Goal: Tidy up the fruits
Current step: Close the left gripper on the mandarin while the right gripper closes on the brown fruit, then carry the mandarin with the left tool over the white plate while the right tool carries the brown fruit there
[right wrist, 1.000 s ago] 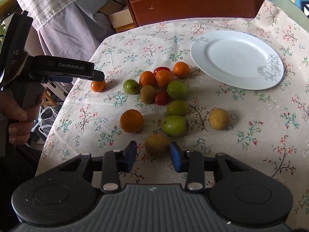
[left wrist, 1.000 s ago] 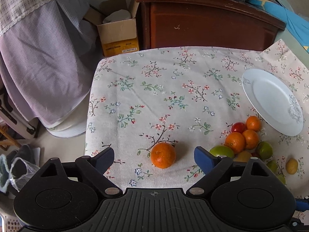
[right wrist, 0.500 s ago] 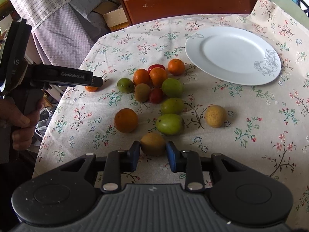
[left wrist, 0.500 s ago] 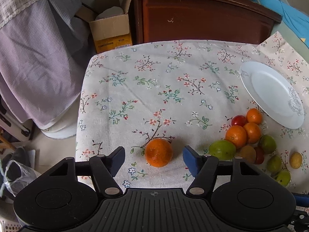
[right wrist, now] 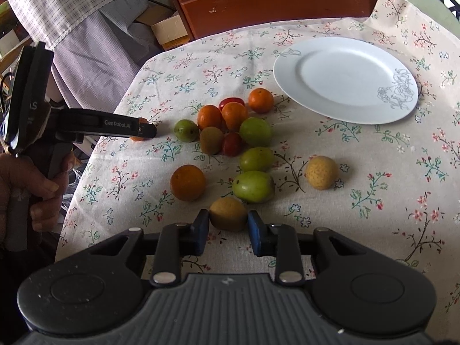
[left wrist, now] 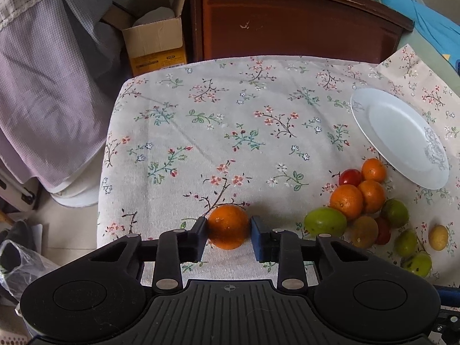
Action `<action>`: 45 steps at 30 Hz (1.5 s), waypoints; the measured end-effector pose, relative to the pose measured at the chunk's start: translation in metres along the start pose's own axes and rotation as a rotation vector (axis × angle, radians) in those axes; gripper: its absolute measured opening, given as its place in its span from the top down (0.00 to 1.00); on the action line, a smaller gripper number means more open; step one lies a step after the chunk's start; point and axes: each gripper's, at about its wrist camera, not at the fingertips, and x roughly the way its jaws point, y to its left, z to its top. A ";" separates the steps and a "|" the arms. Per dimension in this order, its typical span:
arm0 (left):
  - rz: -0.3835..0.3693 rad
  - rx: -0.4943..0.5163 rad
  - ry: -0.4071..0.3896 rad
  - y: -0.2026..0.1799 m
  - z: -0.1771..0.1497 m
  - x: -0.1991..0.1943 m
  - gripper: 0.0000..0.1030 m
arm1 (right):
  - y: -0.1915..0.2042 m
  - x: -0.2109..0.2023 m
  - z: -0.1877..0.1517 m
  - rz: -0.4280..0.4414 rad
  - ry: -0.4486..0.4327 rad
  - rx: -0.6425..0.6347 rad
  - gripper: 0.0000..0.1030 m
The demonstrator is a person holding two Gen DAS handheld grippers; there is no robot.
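Note:
My left gripper (left wrist: 229,235) is shut on an orange (left wrist: 228,226) that rests on the floral tablecloth near its left front edge. My right gripper (right wrist: 228,224) is shut on a yellow-brown fruit (right wrist: 228,213) on the cloth. A cluster of oranges, green fruits and red tomatoes (right wrist: 230,128) lies in the middle. Another orange (right wrist: 187,182), a green fruit (right wrist: 253,186) and a yellow fruit (right wrist: 321,172) lie nearby. A white plate (right wrist: 345,79) sits bare at the back right. The left gripper also shows in the right wrist view (right wrist: 143,130).
A dark wooden cabinet (left wrist: 290,26) stands behind the table. A cardboard box (left wrist: 155,43) and a checked cloth (left wrist: 43,86) are on the floor side at left. The table's left edge (left wrist: 103,172) drops off to the floor.
Both grippers have closed: the left jaws narrowed from wide open onto the orange, and the right jaws closed onto the yellow-brown fruit. Both cameras moved slightly forward.

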 end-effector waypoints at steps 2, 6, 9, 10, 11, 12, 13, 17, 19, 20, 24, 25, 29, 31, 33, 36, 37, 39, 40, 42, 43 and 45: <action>-0.009 -0.011 -0.003 0.000 0.000 -0.002 0.72 | -0.001 -0.001 0.001 0.002 -0.004 0.006 0.72; -0.024 -0.012 -0.034 -0.004 0.003 -0.012 0.72 | -0.002 -0.005 0.003 0.020 -0.023 0.021 0.72; -0.046 -0.012 -0.054 -0.008 0.005 -0.020 0.72 | -0.002 -0.009 0.006 0.031 -0.046 0.028 0.72; -0.051 -0.010 -0.060 -0.010 0.005 -0.023 0.72 | -0.003 -0.011 0.007 0.034 -0.053 0.031 0.72; -0.056 -0.006 -0.068 -0.013 0.006 -0.026 0.72 | -0.003 -0.012 0.008 0.037 -0.057 0.034 0.72; -0.062 -0.002 -0.075 -0.015 0.007 -0.029 0.72 | -0.003 -0.013 0.009 0.037 -0.063 0.037 0.72; -0.070 0.002 -0.084 -0.018 0.007 -0.032 0.72 | -0.004 -0.014 0.009 0.037 -0.068 0.039 0.72; -0.098 0.014 -0.113 -0.028 0.010 -0.043 0.72 | -0.004 -0.017 0.012 0.040 -0.083 0.046 0.72; -0.111 0.020 -0.125 -0.033 0.011 -0.047 0.72 | -0.005 -0.019 0.012 0.039 -0.091 0.047 0.72; -0.119 0.024 -0.132 -0.035 0.012 -0.049 0.72 | -0.005 -0.019 0.013 0.038 -0.095 0.048 0.72; -0.142 0.041 -0.153 -0.045 0.015 -0.057 0.72 | -0.008 -0.025 0.017 0.035 -0.117 0.056 0.72; -0.151 0.041 -0.159 -0.048 0.016 -0.059 0.72 | -0.009 -0.026 0.018 0.034 -0.125 0.059 0.72; -0.177 0.047 -0.176 -0.057 0.020 -0.064 0.72 | -0.013 -0.035 0.025 0.016 -0.160 0.059 0.72; -0.192 0.053 -0.182 -0.064 0.023 -0.066 0.72 | -0.016 -0.038 0.030 0.006 -0.172 0.063 0.72; -0.208 0.059 -0.186 -0.070 0.026 -0.067 0.72 | -0.019 -0.042 0.034 -0.003 -0.187 0.060 0.72; -0.230 0.066 -0.189 -0.078 0.032 -0.067 0.72 | -0.024 -0.048 0.043 -0.013 -0.207 0.054 0.72; -0.239 0.067 -0.190 -0.081 0.034 -0.067 0.72 | -0.026 -0.050 0.046 -0.016 -0.212 0.054 0.72; -0.258 0.061 -0.190 -0.086 0.038 -0.067 0.72 | -0.032 -0.053 0.053 -0.021 -0.217 0.053 0.72; -0.268 0.056 -0.187 -0.087 0.040 -0.066 0.72 | -0.035 -0.053 0.057 -0.026 -0.219 0.052 0.72; -0.285 0.048 -0.177 -0.091 0.044 -0.063 0.72 | -0.043 -0.054 0.064 -0.039 -0.224 0.052 0.72; -0.288 0.050 -0.172 -0.093 0.045 -0.061 0.72 | -0.047 -0.054 0.067 -0.046 -0.226 0.057 0.72; -0.292 0.057 -0.163 -0.098 0.047 -0.056 0.72 | -0.059 -0.054 0.073 -0.048 -0.222 0.085 0.72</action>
